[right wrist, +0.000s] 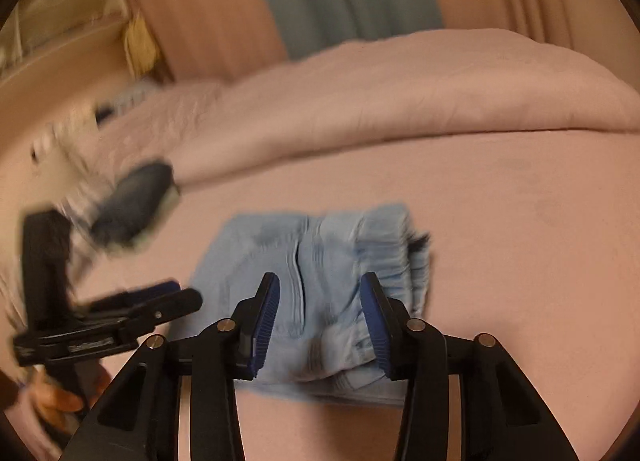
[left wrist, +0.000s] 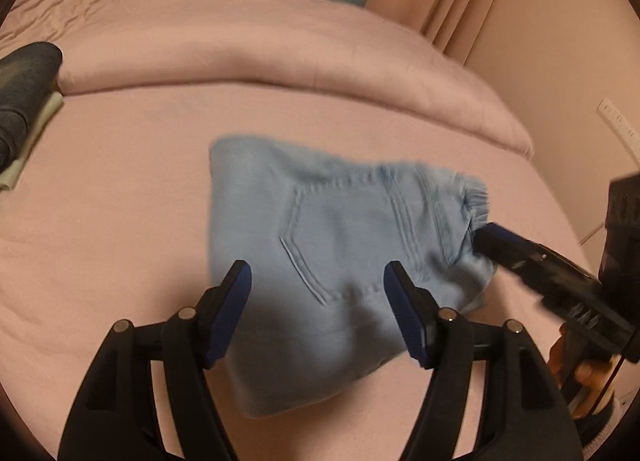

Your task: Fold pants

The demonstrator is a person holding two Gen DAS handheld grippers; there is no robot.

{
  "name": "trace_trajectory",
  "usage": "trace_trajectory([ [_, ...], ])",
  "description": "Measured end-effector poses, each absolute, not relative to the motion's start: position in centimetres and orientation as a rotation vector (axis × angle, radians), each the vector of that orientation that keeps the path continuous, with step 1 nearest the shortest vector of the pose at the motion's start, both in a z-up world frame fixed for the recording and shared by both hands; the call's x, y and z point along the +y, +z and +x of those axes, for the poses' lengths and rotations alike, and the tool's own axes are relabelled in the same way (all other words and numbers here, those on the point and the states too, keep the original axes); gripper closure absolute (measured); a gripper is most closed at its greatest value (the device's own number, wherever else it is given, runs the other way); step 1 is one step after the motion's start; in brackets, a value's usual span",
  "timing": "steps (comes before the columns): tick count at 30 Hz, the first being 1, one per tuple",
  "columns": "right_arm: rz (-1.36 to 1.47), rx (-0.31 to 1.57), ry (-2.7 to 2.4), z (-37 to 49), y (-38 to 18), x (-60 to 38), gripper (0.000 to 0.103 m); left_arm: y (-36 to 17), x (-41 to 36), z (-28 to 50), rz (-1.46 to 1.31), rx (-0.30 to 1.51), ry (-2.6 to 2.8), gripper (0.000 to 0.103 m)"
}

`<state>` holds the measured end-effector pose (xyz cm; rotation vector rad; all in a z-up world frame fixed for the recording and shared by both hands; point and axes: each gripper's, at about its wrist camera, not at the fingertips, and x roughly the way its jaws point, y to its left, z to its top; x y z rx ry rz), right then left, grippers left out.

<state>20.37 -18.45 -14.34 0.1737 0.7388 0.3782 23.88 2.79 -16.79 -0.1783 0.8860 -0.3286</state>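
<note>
Your pants (left wrist: pixel 320 261), light blue and already folded into a compact packet, lie on the pink bed (left wrist: pixel 120 201), in front of the rolled pink duvet (left wrist: pixel 280 57).

Your left gripper (left wrist: pixel 318 301) points down at a slant over the near edge of the packet. Its fingers (left wrist: pixel 230 313) stand wide apart, one over the left border of the cloth and one over its right part. They do not press on the cloth, and nothing is held between them.

Your right gripper (right wrist: pixel 320 309) also slants down, above the end with the gathered waistband (right wrist: pixel 392 261). Its fingers (right wrist: pixel 264 321) are at a middle width, with the cloth lying under the gap. In the left wrist view its tip reaches the waistband corner, but whether it touches there you cannot tell because of the blur.

Your hand (left wrist: pixel 580 373) on the right handle shows at the lower edge. A dark folded garment (left wrist: pixel 24 101) lies well apart at the left.
</note>
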Motion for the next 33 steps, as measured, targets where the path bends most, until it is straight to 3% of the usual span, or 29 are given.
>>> trace_trajectory([
  [3,0.079,0.866,0.336,21.7,-17.7,-17.0,0.077,-19.7,1.5,24.6,-0.107,0.969,-0.302,0.035],
  [8,0.035,0.876,0.324,21.4,-17.0,-16.4,0.077,-18.0,1.4,24.4,-0.084,0.98,-0.278,0.035],
  [10,0.057,0.869,0.343,20.6,-16.0,-16.7,0.069,-16.9,2.1,23.5,-0.103,0.96,-0.256,0.034],
  [12,0.08,0.839,0.35,19.0,-14.3,-16.4,0.044,-15.5,2.6,22.4,-0.09,0.942,-0.208,0.027],
  [15,0.075,0.816,0.306,17.3,-12.1,-16.5,0.03,-13.0,2.7,20.3,-0.033,0.931,-0.147,0.014],
  [17,0.072,0.807,0.302,15.9,-10.7,-16.4,0.023,-11.4,2.8,18.6,-0.005,0.914,-0.112,0.0],
  [19,0.054,0.798,0.3,14.6,-9.7,-16.4,0.011,-10.2,2.6,17.4,0.024,0.885,-0.069,0.001],
  [33,0.038,0.791,0.263,6.3,-3.9,-17.0,0.008,-1.8,2.9,8.0,0.003,0.849,-0.048,0.001],
])
